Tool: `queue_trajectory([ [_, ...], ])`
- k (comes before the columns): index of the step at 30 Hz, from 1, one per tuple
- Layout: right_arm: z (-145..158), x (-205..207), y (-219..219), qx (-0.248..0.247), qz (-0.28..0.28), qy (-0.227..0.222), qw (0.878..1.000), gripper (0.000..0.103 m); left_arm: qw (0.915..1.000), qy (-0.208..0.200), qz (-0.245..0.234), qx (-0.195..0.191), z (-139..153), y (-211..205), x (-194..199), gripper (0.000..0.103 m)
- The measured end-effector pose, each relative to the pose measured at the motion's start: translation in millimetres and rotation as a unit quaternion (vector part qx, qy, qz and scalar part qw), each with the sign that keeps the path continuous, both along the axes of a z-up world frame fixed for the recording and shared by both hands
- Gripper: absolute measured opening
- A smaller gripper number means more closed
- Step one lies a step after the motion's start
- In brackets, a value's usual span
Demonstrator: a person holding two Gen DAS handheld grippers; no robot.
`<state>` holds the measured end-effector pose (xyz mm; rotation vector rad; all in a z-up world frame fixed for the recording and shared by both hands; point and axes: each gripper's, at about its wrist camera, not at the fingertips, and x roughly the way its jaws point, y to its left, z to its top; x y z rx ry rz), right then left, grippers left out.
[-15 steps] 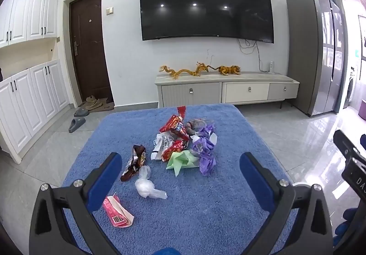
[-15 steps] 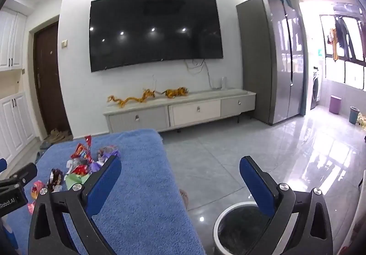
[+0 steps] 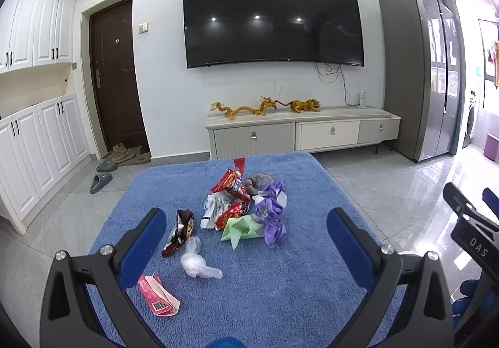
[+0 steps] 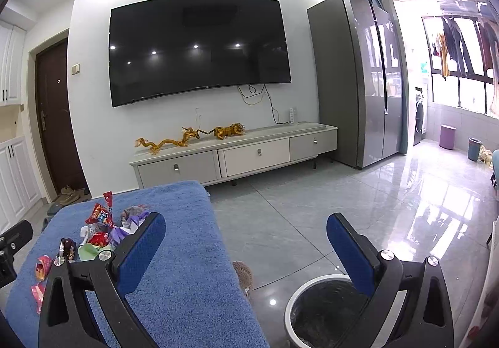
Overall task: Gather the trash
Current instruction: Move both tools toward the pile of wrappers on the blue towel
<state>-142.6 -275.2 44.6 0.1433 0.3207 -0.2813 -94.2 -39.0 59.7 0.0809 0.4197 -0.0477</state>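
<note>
A pile of trash lies on the blue towel-covered table (image 3: 280,285): red snack wrappers (image 3: 232,188), a purple crumpled bag (image 3: 271,217), a green paper (image 3: 240,231), a brown wrapper (image 3: 181,231), a clear plastic wad (image 3: 198,265) and a pink carton (image 3: 157,296). My left gripper (image 3: 246,238) hangs open above the table's near side, nothing between its fingers. My right gripper (image 4: 246,242) is open over the table's right edge and the floor. A white-rimmed trash bin (image 4: 321,310) stands on the floor below it. The trash pile (image 4: 103,229) shows at the left of the right wrist view.
A TV cabinet (image 3: 299,132) with golden dragon figures stands against the far wall under a large TV (image 3: 271,20). A grey fridge (image 4: 358,82) is at the right. Slippers (image 3: 101,181) lie near the brown door. The other gripper (image 3: 471,223) shows at the right edge.
Both grippers have shifted only slightly; the view is almost the same. Nothing on the table has moved.
</note>
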Motion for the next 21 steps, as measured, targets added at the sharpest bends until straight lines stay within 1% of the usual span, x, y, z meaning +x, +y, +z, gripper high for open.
queue_trajectory([
  [4, -1.2, 3.4, -3.1, -0.001, -0.003, 0.004, 1.0, 0.103, 0.9999, -0.002, -0.011, -0.002, 2.9, -1.2, 0.5, 0.103],
  [8, -2.3, 9.6, -3.2, -0.01, -0.003, 0.011, 1.0, 0.103, 0.9997, -0.001, -0.023, -0.014, 3.6, -0.9, 5.8, 0.103],
  [9, -1.6, 9.5, -2.5, -0.023, -0.003, 0.018, 1.0, 0.103, 0.9995, 0.003, -0.028, -0.015, 2.4, -1.3, 8.2, 0.103],
  [10, -2.3, 10.9, -3.0, -0.025, -0.003, 0.018, 1.0, 0.103, 0.9993, 0.008, -0.032, -0.018, 0.5, -1.6, 11.6, 0.103],
  [14, -12.5, 20.5, -5.1, -0.024, -0.008, 0.025, 0.999, 0.103, 0.9977, 0.033, -0.051, -0.03, -10.2, -0.2, 23.2, 0.103],
  [19, -18.4, 28.9, -7.5, -0.036, -0.012, 0.047, 0.998, 0.103, 0.9957, 0.048, -0.066, -0.042, -20.3, -0.5, 34.9, 0.103],
  [20, -20.8, 32.1, -7.7, -0.024, -0.013, 0.049, 0.998, 0.103, 0.9951, 0.052, -0.071, -0.045, -22.2, -1.6, 37.1, 0.103],
  [21, -22.4, 33.3, -7.5, -0.028, -0.014, 0.049, 0.998, 0.103, 0.9944, 0.056, -0.078, -0.045, -24.4, -3.1, 38.7, 0.103],
])
